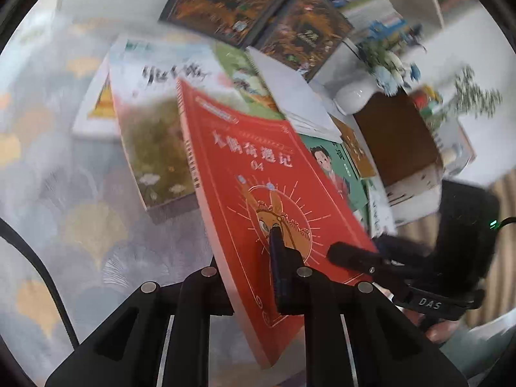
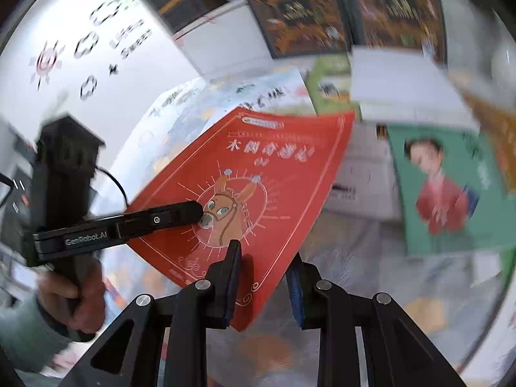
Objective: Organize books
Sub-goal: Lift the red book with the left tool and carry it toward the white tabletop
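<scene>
Left wrist view: the red book (image 1: 258,193) hangs tilted above the patterned floor (image 1: 64,225), clear of the scattered books that lie beyond it. The left tongs (image 1: 254,235) are clamped narrow on the red book's lower cover, one finger flat on the donkey picture, the other hidden behind the book. Just right of that finger, the right tongs (image 1: 332,253) come in from the red book's right edge.

Right wrist view: the left tongs (image 2: 201,214) reach across from the left, their tip on the donkey's face. The right tongs (image 2: 264,258) straddle the red book (image 2: 258,177) at its near corner; one finger lies on the cover, and the other seems to stand just off the red book's right edge, so their hold looks doubtful. The red book's long axis runs away from both tongs toward the green book (image 2: 451,187) and the dark books (image 2: 300,13) farther off. I judge the left tongs carry the weight.
</scene>
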Tool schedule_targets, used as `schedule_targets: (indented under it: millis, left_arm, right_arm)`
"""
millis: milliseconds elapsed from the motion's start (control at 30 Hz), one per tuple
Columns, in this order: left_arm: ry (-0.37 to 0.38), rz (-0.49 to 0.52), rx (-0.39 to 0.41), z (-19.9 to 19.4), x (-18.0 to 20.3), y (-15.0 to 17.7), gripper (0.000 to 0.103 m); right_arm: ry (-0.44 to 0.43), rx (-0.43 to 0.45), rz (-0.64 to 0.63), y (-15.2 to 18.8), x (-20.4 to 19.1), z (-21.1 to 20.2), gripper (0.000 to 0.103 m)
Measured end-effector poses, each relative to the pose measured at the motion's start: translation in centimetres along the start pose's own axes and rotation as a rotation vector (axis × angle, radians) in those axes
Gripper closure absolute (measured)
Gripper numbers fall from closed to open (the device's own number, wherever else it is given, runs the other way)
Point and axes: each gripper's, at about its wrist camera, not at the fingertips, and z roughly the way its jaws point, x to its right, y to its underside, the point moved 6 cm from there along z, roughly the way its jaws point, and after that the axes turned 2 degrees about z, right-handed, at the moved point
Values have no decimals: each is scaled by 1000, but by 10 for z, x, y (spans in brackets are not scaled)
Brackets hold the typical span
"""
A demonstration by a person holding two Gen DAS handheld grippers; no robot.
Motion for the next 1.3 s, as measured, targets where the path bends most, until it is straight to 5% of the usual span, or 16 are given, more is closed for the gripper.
schedule_targets:
  millis: [200,467,867,1300]
  left_arm:
    - [99,-77,97,-32,4,-6,90]
    - [58,-33,195,-75,-12,-51,90]
    - [-86,-35,243,-112,-157,-126,89]
    - [-139,-116,202,-70,-264,-153,88]
  right_arm:
    - [-41,71,-56,-13,-9,-29,77]
    - [-58,128,-150,-63,-52,-29,77]
    - [-84,84,-172,-167,-136,100,75]
    - [-60,-16,-102,-213,-148,222,74]
